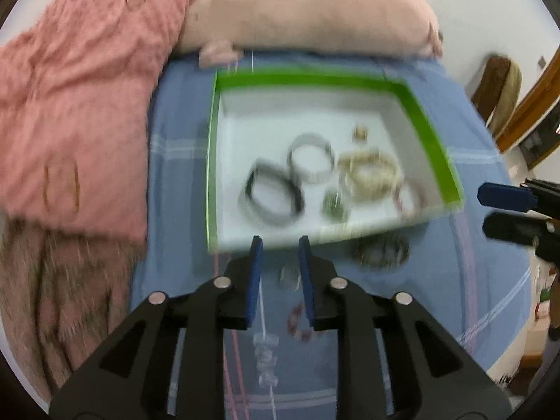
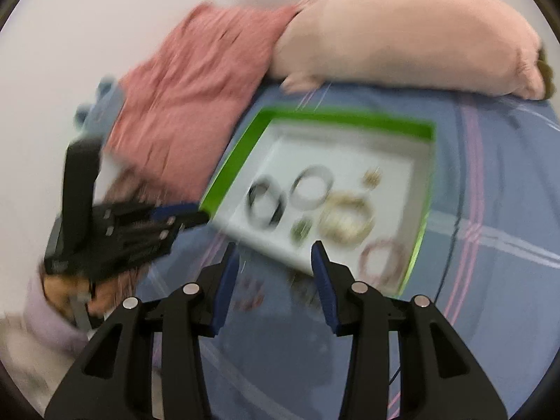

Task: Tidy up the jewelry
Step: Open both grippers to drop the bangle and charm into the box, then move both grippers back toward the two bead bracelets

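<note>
A green-rimmed white tray (image 1: pixel 315 82) lies on the blue plaid cloth; it also shows in the right wrist view (image 2: pixel 350 119). In it lie a black bangle (image 1: pixel 271 196), a silver bangle (image 1: pixel 311 159), gold bangles (image 1: pixel 371 175), a pink bangle (image 1: pixel 407 197) and a small green piece (image 1: pixel 334 206). On the cloth near the tray's front edge lie a dark beaded bracelet (image 1: pixel 381 253), a small red piece (image 1: pixel 297 318) and a clear bead string (image 1: pixel 266 360). My left gripper (image 1: pixel 280 243) is open and empty above the cloth. My right gripper (image 2: pixel 274 248) is open and empty, just before the tray.
A pink towel (image 1: pixel 80 98) and a pink plush pig (image 1: pixel 315 14) lie behind and left of the tray. The blue plaid cloth (image 1: pixel 472 280) covers the surface. Both views are motion-blurred. The right gripper shows at the right edge of the left wrist view (image 1: pixel 507 210).
</note>
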The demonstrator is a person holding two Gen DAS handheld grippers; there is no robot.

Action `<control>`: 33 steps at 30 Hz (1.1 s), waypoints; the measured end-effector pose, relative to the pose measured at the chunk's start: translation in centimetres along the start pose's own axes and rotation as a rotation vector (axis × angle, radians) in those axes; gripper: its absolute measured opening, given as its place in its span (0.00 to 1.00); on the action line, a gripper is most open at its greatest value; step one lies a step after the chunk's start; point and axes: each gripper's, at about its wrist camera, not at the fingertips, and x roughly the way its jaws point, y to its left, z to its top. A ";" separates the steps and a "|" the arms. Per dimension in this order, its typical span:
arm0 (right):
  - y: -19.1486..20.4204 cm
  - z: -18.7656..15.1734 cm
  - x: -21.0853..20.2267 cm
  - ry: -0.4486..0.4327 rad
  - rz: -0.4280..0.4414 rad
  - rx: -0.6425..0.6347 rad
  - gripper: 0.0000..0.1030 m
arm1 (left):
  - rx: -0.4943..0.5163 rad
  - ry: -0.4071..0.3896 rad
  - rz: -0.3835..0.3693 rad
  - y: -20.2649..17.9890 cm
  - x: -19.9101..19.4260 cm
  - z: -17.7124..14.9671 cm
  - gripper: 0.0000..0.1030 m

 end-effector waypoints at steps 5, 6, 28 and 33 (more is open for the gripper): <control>-0.1 -4.4 6.1 0.170 -0.124 -0.002 0.41 | -0.043 0.148 -0.018 -0.2 4.4 -4.2 0.19; -0.4 -4.8 6.9 0.168 -0.109 0.014 0.41 | -0.048 0.160 -0.020 -0.4 4.8 -4.5 0.19; 0.3 -7.0 11.9 0.249 -0.125 -0.054 0.42 | -0.123 0.156 -0.017 0.9 4.1 -7.5 0.19; 2.4 -9.8 10.9 0.293 -0.129 -0.072 0.42 | -0.088 0.119 -0.050 1.1 3.1 -8.5 0.19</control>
